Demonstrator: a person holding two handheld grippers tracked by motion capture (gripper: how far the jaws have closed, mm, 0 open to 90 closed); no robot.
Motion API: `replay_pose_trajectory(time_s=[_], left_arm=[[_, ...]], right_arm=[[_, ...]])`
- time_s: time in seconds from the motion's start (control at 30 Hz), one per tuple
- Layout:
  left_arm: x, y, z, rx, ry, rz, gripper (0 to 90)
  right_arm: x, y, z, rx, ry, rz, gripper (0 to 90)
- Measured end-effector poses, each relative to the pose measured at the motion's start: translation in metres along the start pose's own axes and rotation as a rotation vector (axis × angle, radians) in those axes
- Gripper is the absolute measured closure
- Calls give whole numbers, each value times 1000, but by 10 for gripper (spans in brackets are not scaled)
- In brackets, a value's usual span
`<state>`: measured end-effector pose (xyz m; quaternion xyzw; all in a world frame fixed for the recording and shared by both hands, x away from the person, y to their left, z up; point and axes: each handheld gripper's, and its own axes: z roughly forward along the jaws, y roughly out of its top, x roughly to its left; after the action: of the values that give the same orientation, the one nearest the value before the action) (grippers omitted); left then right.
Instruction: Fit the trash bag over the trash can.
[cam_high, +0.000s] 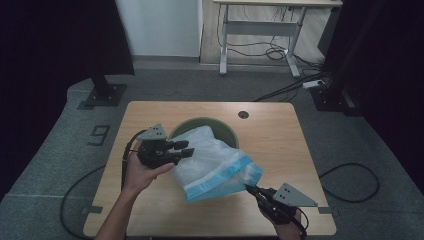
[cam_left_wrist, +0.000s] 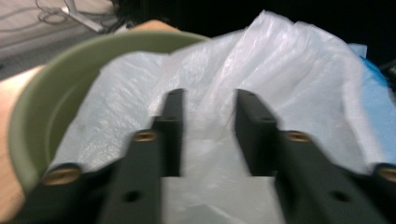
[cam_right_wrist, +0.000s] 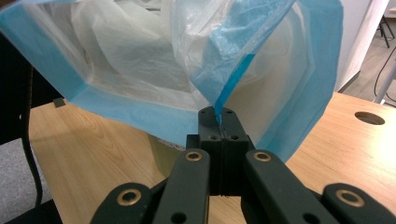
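Note:
A clear plastic bag (cam_high: 215, 160) with a blue rim lies partly inside a green round bin (cam_high: 200, 121) and spills toward the table's front right. My left gripper (cam_high: 186, 148) reaches in from the left at the bin's rim, over the bag. In the left gripper view its jaws (cam_left_wrist: 208, 95) stand apart, the crinkled bag (cam_left_wrist: 280, 70) lies beyond and between them, and the bin wall (cam_left_wrist: 56, 70) curves at the left. My right gripper (cam_high: 248, 188) is shut on the bag's blue edge; in the right gripper view (cam_right_wrist: 217, 114) it pinches a fold of the rim, with the bag (cam_right_wrist: 116, 60) above it.
The wooden table (cam_high: 270, 135) has a cable hole (cam_high: 243, 114) at the back. A black stand base (cam_high: 105, 92) sits on the floor behind the table's left corner. A white-legged desk (cam_high: 260, 25) with cables under it stands farther back.

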<state>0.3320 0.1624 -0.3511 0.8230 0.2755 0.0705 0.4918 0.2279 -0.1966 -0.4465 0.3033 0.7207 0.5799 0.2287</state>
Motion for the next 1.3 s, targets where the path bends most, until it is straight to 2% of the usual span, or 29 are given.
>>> replay_pose_trajectory(time_s=[0.03, 0.1, 0.13, 0.37, 0.5, 0.67, 0.8, 0.97, 1.13, 1.3], left_arm=[[0, 0, 2, 9, -11, 3, 789], [-1, -1, 3, 7, -7, 6, 883], [-1, 0, 3, -3, -2, 5, 898], [3, 1, -11, -136, 61, -21, 900], [8, 2, -22, -172, 134, -13, 900], [18, -1, -35, -220, 179, -37, 900], [23, -8, -44, -237, 193, -54, 900], [25, -20, -48, -242, 160, -71, 900], [25, -23, -49, -241, 161, -66, 900], [29, -31, -53, -246, 160, -84, 900]], right_arm=[[0, 0, 0, 0, 0, 0, 889], [0, 0, 0, 1, 1, -2, 889], [0, 0, 0, 2, 0, -2, 889], [-3, -6, -1, 19, -3, 11, 889], [-5, -9, 0, 27, -4, 21, 889], [-2, -11, 1, 35, 8, 20, 889], [2, -14, 1, 41, 18, 24, 889], [9, -20, 1, 55, 41, 19, 882], [10, -22, 0, 58, 42, 25, 883], [10, -29, -4, 68, 47, 33, 883]])
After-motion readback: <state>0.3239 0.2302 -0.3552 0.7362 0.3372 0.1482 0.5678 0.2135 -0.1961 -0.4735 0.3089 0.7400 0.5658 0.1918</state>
